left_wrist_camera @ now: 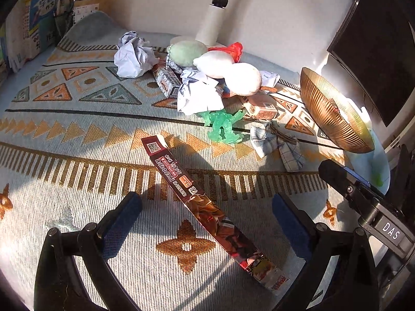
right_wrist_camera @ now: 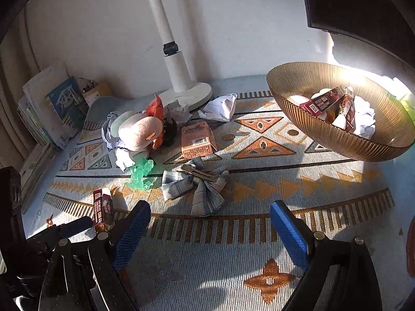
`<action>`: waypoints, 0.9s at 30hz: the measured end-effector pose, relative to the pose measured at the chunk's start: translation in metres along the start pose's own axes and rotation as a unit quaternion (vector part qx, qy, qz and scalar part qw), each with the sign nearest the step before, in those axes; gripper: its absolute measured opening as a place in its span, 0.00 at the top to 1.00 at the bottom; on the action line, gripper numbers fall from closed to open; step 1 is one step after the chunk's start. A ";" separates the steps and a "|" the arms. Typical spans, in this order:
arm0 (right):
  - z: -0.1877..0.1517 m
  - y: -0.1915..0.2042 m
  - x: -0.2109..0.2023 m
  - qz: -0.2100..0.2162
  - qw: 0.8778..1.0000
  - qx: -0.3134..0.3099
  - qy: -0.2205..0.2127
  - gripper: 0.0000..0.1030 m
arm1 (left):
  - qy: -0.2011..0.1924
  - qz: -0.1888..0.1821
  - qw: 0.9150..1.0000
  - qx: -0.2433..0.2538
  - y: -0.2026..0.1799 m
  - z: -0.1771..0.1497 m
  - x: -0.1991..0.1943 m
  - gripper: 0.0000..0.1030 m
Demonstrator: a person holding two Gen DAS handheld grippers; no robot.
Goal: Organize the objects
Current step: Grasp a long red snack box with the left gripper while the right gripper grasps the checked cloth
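Observation:
A long dark red box (left_wrist_camera: 207,207) lies on the patterned mat between the open fingers of my left gripper (left_wrist_camera: 207,212); it also shows in the right wrist view (right_wrist_camera: 103,208). My right gripper (right_wrist_camera: 210,220) is open and empty above the mat, just in front of a checked fabric bow (right_wrist_camera: 197,184). A green translucent figure (right_wrist_camera: 141,175) lies left of the bow. A gold ribbed bowl (right_wrist_camera: 337,140) at the right holds red boxes, crumpled paper and white items. A pile of plush toys (right_wrist_camera: 140,129), crumpled paper (left_wrist_camera: 132,55) and small orange boxes (right_wrist_camera: 198,140) sits farther back.
A white lamp stand (right_wrist_camera: 181,88) rises at the back against the wall. Books (right_wrist_camera: 52,111) and a pen holder (left_wrist_camera: 63,22) stand at the back left. A dark monitor (left_wrist_camera: 376,44) is at the right. The patterned mat (right_wrist_camera: 233,259) covers the surface.

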State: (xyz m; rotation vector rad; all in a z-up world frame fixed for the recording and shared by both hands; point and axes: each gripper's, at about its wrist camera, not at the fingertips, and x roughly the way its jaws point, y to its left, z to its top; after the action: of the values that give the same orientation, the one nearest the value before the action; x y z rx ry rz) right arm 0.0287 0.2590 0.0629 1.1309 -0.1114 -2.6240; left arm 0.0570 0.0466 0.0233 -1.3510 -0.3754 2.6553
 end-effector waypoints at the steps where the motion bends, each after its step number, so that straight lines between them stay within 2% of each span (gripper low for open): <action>1: 0.004 0.002 0.003 -0.002 1.000 -0.011 0.004 0.10 | -0.001 0.008 1.000 0.007 -0.002 0.000 0.000 0.06; 3: 0.012 0.004 0.012 0.003 0.999 -0.032 0.021 0.10 | 0.000 0.028 0.999 0.038 -0.009 0.000 0.001 0.36; 5: 0.019 0.004 0.022 0.004 0.998 -0.051 0.036 0.10 | 0.010 0.041 0.996 0.080 -0.014 0.000 0.003 0.56; 7: 0.027 0.003 0.031 0.006 0.997 -0.062 0.048 0.10 | 0.020 0.028 0.995 0.094 -0.009 0.000 -0.002 0.64; 9: 0.034 0.000 0.041 0.020 0.996 -0.059 0.059 0.10 | 0.030 0.015 0.995 0.097 0.002 0.001 -0.007 0.78; 11: 0.037 -0.001 0.053 0.022 0.996 -0.057 0.072 0.13 | 0.032 0.007 0.994 0.107 0.014 0.002 -0.015 0.79; 12: 0.037 0.001 0.059 0.022 0.995 -0.059 0.080 0.27 | 0.030 0.007 0.993 0.113 0.019 0.002 -0.019 0.79; 14: 0.034 0.004 0.071 0.032 0.992 -0.062 0.106 0.45 | 0.022 0.009 0.992 0.124 0.028 0.001 -0.026 0.79; 16: 0.028 0.008 0.071 0.020 0.993 -0.067 0.100 0.54 | 0.015 0.012 0.993 0.117 0.034 0.001 -0.031 0.79; 17: 0.025 0.011 0.068 0.017 0.992 -0.072 0.098 0.69 | 0.016 0.007 0.994 0.112 0.037 0.001 -0.031 0.79; 18: 0.021 0.012 0.064 0.025 0.992 -0.067 0.100 0.75 | 0.019 0.002 0.994 0.108 0.039 0.000 -0.031 0.79; 20: 0.014 0.011 0.051 0.032 0.994 -0.041 0.100 0.75 | 0.020 0.000 0.994 0.109 0.039 -0.002 -0.031 0.78; 23: 0.001 0.011 0.029 0.035 0.994 -0.009 0.103 0.75 | 0.016 0.007 0.993 0.115 0.034 -0.005 -0.030 0.67; 25: -0.010 0.011 0.017 0.033 0.993 0.014 0.110 0.75 | 0.016 0.000 0.993 0.114 0.033 -0.007 -0.029 0.67; 27: -0.021 0.013 0.012 0.024 0.992 0.017 0.122 0.69 | 0.022 -0.003 0.994 0.109 0.032 -0.009 -0.025 0.67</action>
State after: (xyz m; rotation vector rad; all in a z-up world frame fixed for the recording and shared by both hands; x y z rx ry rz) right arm 0.0391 0.2436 0.0422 1.4310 -0.1321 -2.4288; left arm 0.0790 0.0110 0.0286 -1.3336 -0.0808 2.5681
